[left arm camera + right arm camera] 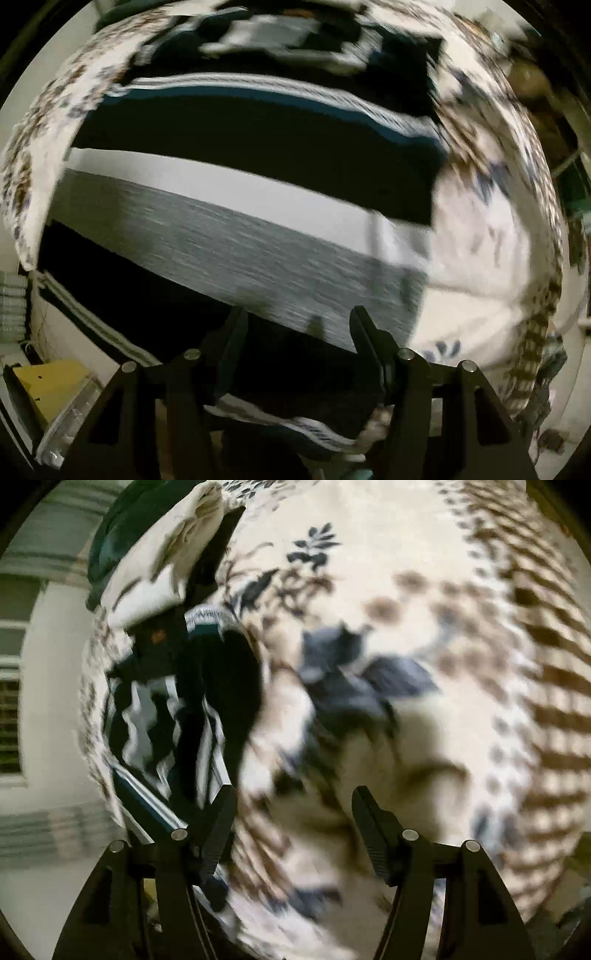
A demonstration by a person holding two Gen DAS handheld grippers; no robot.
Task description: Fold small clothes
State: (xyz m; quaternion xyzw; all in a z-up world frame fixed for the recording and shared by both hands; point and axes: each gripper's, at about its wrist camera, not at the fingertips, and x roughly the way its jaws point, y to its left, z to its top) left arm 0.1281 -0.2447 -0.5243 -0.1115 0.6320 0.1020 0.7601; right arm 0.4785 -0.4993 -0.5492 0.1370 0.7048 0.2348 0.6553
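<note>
Left gripper, jaws apart, we find directly over the striped garment, whose stripes run crosswise to us on the patterned bedspread, while our right gripper, likewise apart, has it leftward.

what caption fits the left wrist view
Open left gripper over a striped garment on a floral bedsheet.

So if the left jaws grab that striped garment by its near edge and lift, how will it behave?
The striped garment is probably floppy: it lies flat on the floral sheet and would likely drape and swing from one held edge. It looks like knit cloth, so likely light and not slippery. The left gripper has its jaws open above it.
</note>
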